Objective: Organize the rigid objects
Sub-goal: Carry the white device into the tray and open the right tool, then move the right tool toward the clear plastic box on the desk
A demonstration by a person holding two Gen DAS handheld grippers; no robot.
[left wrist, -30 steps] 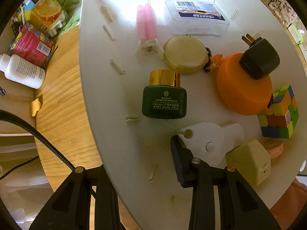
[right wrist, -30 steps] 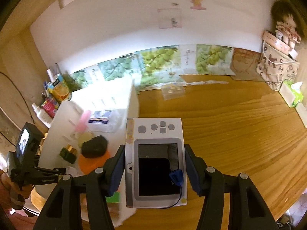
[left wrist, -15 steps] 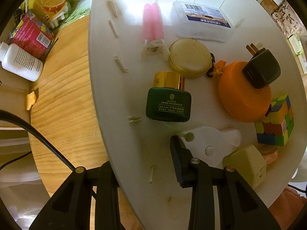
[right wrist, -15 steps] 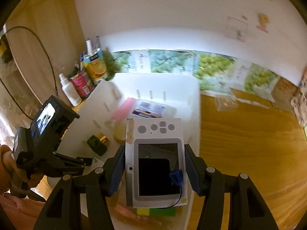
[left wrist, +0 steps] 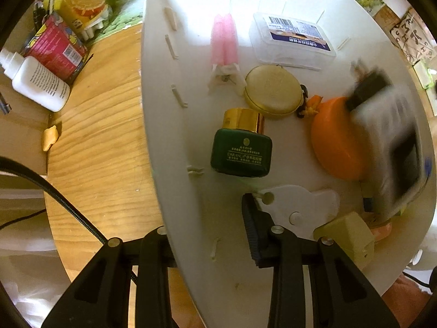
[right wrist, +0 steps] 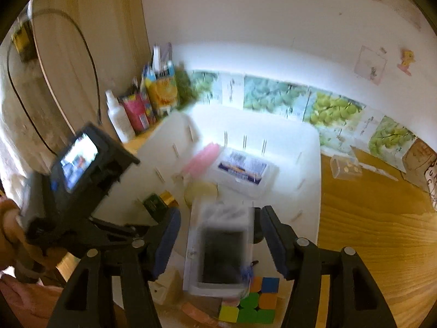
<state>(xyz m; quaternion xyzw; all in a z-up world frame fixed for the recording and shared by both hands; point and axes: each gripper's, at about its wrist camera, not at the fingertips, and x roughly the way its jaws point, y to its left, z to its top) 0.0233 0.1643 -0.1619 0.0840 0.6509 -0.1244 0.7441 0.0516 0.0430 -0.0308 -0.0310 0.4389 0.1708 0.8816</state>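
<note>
A white bin (left wrist: 164,142) holds a green gold-capped jar (left wrist: 241,147), a gold round case (left wrist: 273,94), a pink item (left wrist: 224,43), a clear box (left wrist: 292,38), an orange disc (left wrist: 333,142) and a black charger (left wrist: 366,87). My left gripper (left wrist: 202,235) points straight down, shut on the bin's left wall, one finger inside and one outside. My right gripper (right wrist: 218,218) hangs over the bin with its jaws opening. A blurred white handheld game device (right wrist: 221,248) lies between them, with gaps at both pads. The device (left wrist: 393,147) sits over the disc and a colour cube (right wrist: 251,300).
A white bottle (left wrist: 38,79), a red carton (left wrist: 54,46) and an orange juice carton (left wrist: 84,2) stand left of the bin on the wooden table (left wrist: 103,136). A small clear box (right wrist: 344,166) lies right of the bin. A hand (right wrist: 8,218) holds the left gripper.
The right gripper swung left over the bin and its jaws spread off the game device, which slipped lower and now shows in the left wrist view. The left gripper stayed on the wall.
</note>
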